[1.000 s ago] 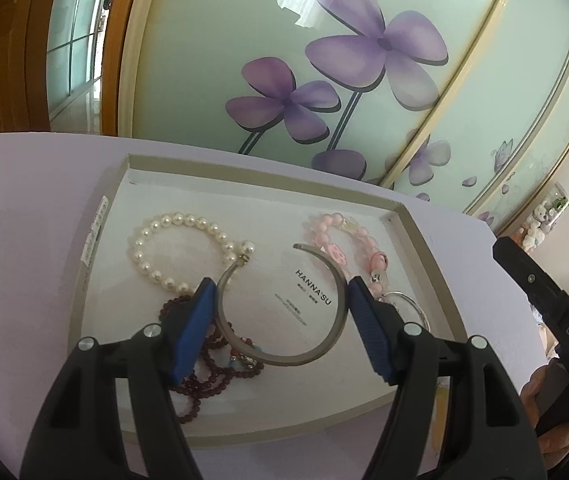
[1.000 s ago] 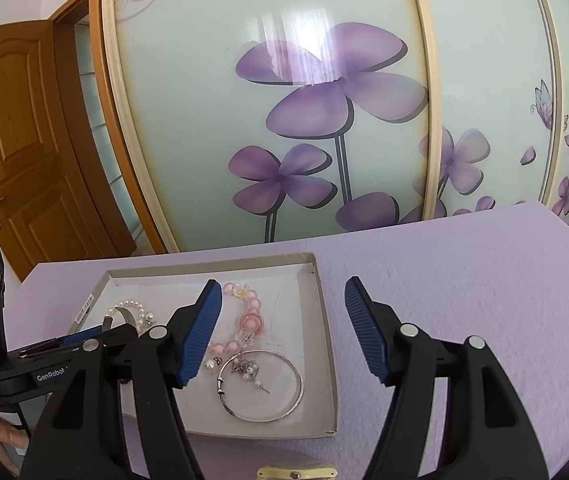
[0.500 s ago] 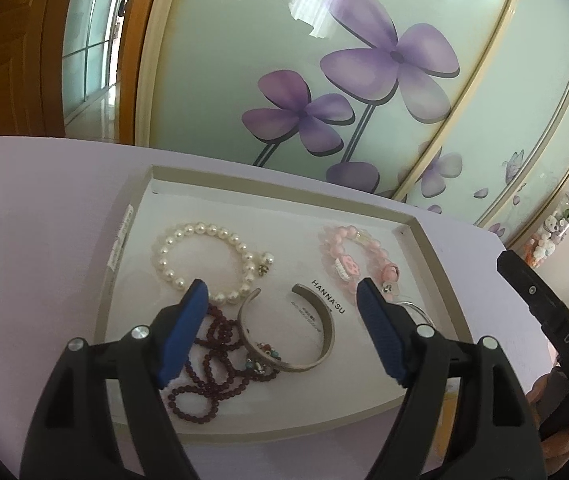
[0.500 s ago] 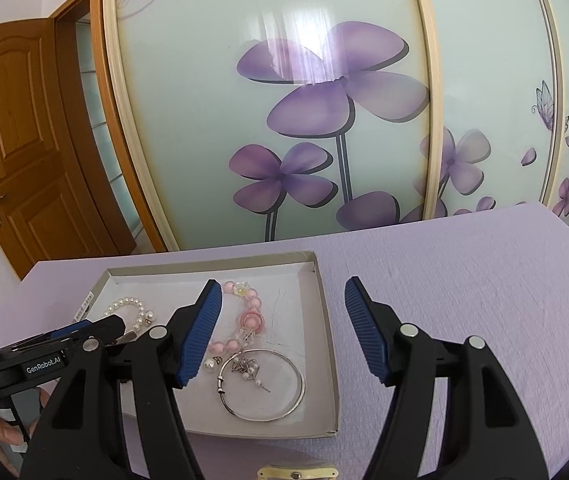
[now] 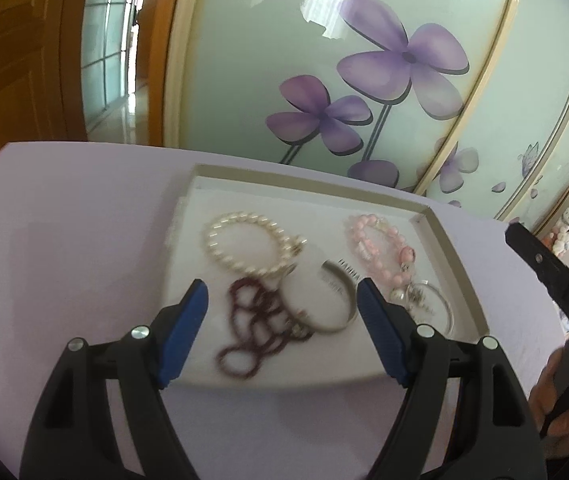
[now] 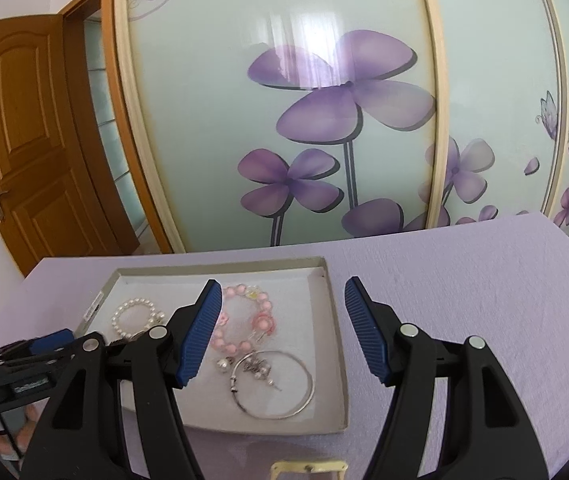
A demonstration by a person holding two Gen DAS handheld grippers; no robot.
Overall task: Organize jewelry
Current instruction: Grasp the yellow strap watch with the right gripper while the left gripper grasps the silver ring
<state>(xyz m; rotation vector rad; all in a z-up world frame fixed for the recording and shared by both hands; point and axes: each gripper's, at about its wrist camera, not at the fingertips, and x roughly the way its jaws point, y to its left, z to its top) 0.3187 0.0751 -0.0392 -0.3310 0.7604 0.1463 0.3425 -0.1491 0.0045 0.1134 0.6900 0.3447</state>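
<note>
A shallow white tray [image 5: 456, 264] on the lilac table holds the jewelry. In it lie a pearl bracelet [image 5: 244, 246], a dark red bead strand [image 5: 252, 328], a wide silver cuff [image 5: 324, 300], a pink bead bracelet [image 5: 380, 248] and a thin silver bangle [image 5: 440, 308] with charms. My left gripper [image 5: 282, 288] hovers open above the tray's near side, with nothing between its blue pads. My right gripper [image 6: 282, 284] is open and empty over the tray's right half, above the pink bead bracelet [image 6: 244, 320] and the thin bangle [image 6: 276, 388].
Glass wardrobe doors with purple flowers stand behind the table. A wooden door [image 6: 24, 140] is at the far left. A small gold-coloured piece [image 6: 308, 468] lies on the table just in front of the tray. A hand [image 5: 564, 412] holds the right gripper's black body.
My left gripper's jaws widened off the silver cuff, which now lies in the tray partly on the red beads. The left gripper drew back and up. The right gripper stayed still.
</note>
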